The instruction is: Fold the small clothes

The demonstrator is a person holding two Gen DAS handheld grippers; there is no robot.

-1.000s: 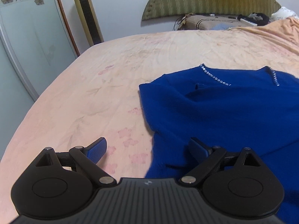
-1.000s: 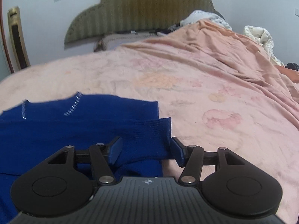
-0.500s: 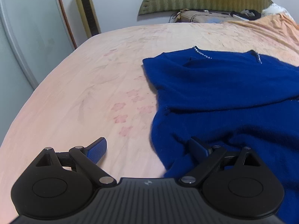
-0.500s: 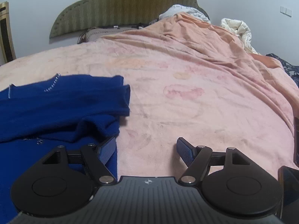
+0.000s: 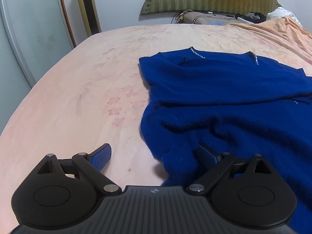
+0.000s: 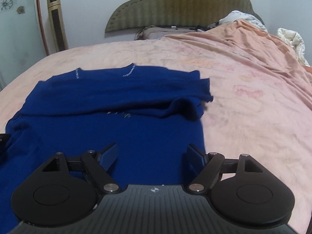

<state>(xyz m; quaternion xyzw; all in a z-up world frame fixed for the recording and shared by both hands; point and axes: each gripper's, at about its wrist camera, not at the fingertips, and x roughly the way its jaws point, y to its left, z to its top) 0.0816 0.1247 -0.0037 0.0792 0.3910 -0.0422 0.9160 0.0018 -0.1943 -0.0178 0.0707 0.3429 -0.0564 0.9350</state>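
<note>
Looking down both wrist views, I have the blue sweater spread across the middle of the pink bedspread, neckline toward the headboard at the top of the frame, with the sleeves already laid across the chest. My right gripper sits low in its frame over the sweater's lower right body; its jaws have just been opening and now stand wide, with cloth under them but nothing pinched between the pads. My left gripper is also wide, straddling the sweater's left edge at the bottom of its view, one finger over bare bedspread and the other over the knit, not closed on anything. The folded-over sleeve end at centre right of the right view looks bunched and loose, so I judge the main risk is that a pull on the hem drags it out of place. The knit looks thick and soft, and if either gripper closes too shallow I could catch only the top layer and lift it off the one beneath. Uneven bites left and right would skew the fold, and a deep bite could snag the bedspread too.
</note>
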